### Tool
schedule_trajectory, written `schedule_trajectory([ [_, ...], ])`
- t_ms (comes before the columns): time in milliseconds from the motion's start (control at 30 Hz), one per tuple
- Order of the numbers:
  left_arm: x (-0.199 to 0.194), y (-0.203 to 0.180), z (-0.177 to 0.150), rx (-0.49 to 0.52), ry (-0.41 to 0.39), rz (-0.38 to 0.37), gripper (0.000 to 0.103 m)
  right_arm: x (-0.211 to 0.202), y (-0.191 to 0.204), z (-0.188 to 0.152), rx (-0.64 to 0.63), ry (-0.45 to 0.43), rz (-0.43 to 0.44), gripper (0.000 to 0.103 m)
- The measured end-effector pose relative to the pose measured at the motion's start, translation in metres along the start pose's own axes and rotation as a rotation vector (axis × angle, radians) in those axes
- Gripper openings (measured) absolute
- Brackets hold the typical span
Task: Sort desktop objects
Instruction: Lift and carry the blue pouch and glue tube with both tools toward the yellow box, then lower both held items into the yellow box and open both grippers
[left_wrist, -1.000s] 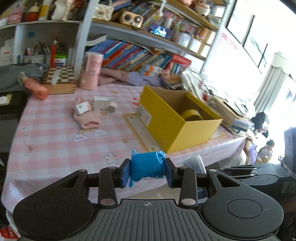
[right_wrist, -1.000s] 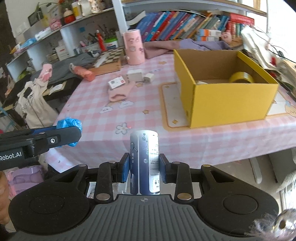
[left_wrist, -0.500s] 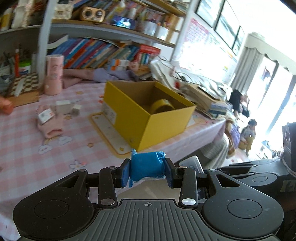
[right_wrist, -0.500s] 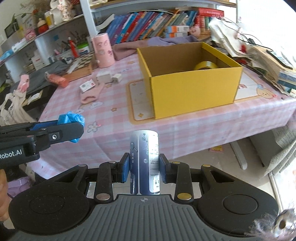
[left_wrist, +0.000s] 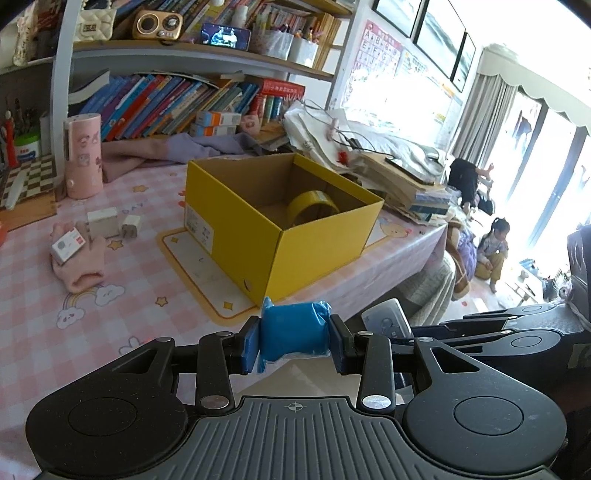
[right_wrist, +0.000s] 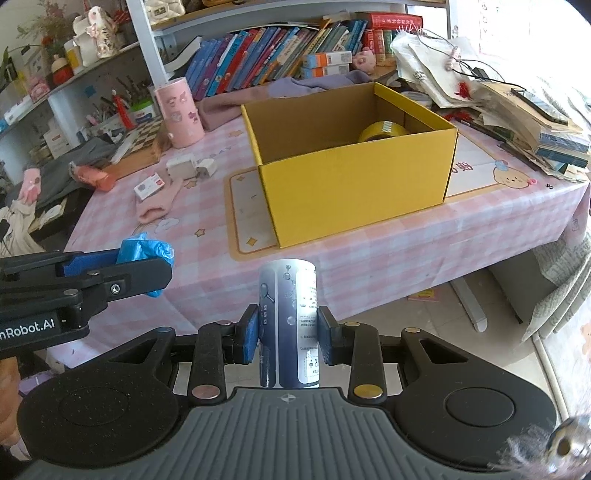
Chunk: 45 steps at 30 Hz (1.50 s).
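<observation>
The left tool is clamped on a crumpled blue plastic bundle, its pads pressing both sides of it; the right tool is closed on an upright dark blue cylindrical can with a white printed label; both are held off the near edge of the tabletop, which wears a pink checked cloth; in the right wrist view the left tool with its blue bundle shows at the left, beside the can and apart from it; on the tabletop ahead stands an open yellow cardboard box on a cream mat, with a roll of yellow tape lying inside near its far right corner; left of the box lie a pink sock with a small white card box resting on it, and two small white blocks just behind; a pink cylindrical holder stands farther back; a shelf of books runs behind the tabletop.
</observation>
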<state>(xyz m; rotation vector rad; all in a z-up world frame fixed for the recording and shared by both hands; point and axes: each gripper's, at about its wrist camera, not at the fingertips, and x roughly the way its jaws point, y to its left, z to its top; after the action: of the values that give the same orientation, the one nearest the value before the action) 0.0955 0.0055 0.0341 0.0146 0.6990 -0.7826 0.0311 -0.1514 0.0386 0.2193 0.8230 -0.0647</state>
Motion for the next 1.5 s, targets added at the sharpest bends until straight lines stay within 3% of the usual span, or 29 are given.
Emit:
schedule_trajectory([
  [367,0.024,-0.010,0.015,0.028,0.004,0.000,0.037,0.011,-0.024,0.014,0.021,0.004,-0.001,0.030],
  [767,0.047,-0.025,0.047,0.055,-0.037,0.044,0.037,0.016,-0.063,0.044,0.051,-0.069,-0.015,0.030],
  [1167,0.091,-0.053,0.103,0.143,-0.137,0.180,0.037,0.021,-0.099,0.139,-0.069,-0.255,0.068,0.030],
  [1333,0.121,-0.060,0.114,0.180,-0.113,0.245,0.037,0.045,-0.114,0.175,-0.112,-0.264,0.121,0.030],
  [1500,0.154,-0.061,0.117,0.205,-0.062,0.303,0.037,0.081,-0.123,0.198,-0.148,-0.217,0.185,0.030],
])
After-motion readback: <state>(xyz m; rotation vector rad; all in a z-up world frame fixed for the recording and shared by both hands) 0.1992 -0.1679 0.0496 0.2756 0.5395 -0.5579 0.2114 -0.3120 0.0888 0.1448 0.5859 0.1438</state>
